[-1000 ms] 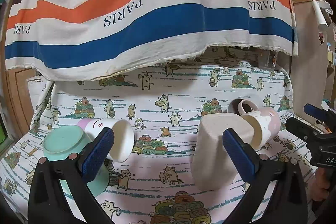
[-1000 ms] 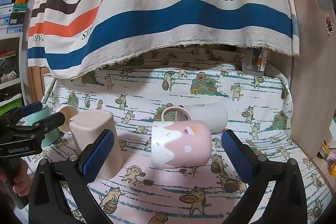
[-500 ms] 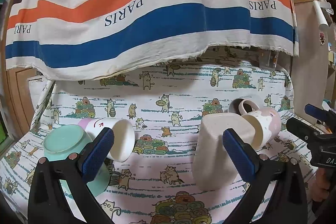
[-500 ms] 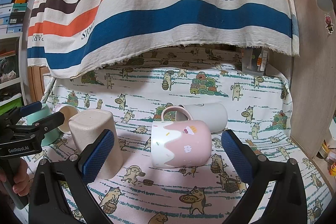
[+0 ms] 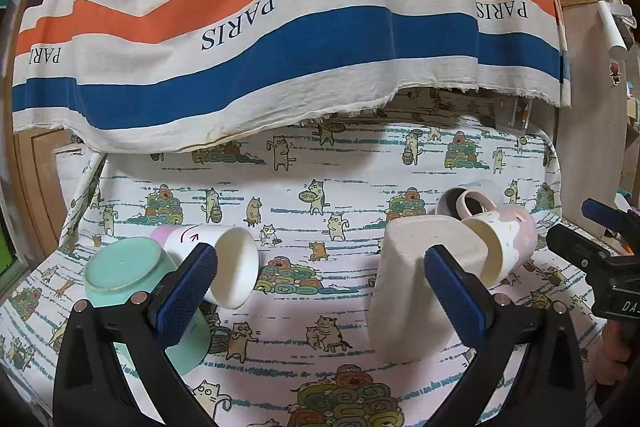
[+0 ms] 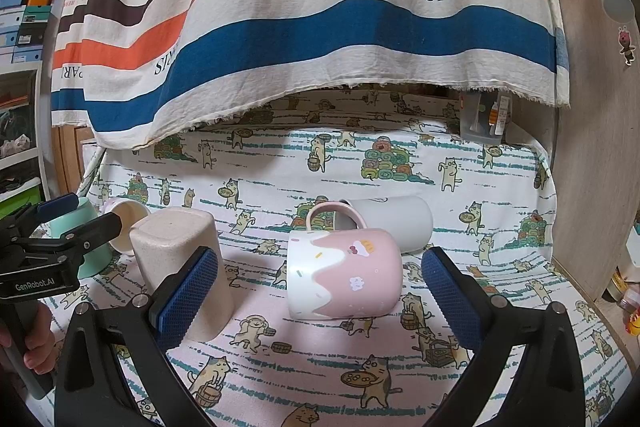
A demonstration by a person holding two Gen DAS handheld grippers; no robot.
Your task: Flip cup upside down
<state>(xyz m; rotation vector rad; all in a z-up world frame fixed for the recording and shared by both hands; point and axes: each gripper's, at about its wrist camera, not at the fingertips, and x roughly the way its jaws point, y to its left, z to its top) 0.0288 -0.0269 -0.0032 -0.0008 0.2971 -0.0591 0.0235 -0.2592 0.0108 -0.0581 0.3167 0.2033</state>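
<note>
A pink and white mug (image 6: 344, 273) lies on its side on the cat-print cloth, handle up, between the open jaws of my right gripper (image 6: 320, 291); it also shows in the left wrist view (image 5: 502, 245). A beige square cup (image 5: 416, 287) stands upside down; it also shows in the right wrist view (image 6: 180, 267). A white paper cup (image 5: 218, 267) lies on its side. A mint bowl (image 5: 132, 287) sits upside down. A grey cup (image 6: 394, 227) lies on its side behind the mug. My left gripper (image 5: 320, 295) is open and empty, between paper cup and beige cup.
A striped "PARIS" cloth (image 5: 280, 27) hangs over the back of the table. A wooden panel (image 6: 592, 167) stands at the right edge. Shelves with boxes (image 6: 24, 19) are at far left. A clear container (image 6: 486, 119) sits at the back right.
</note>
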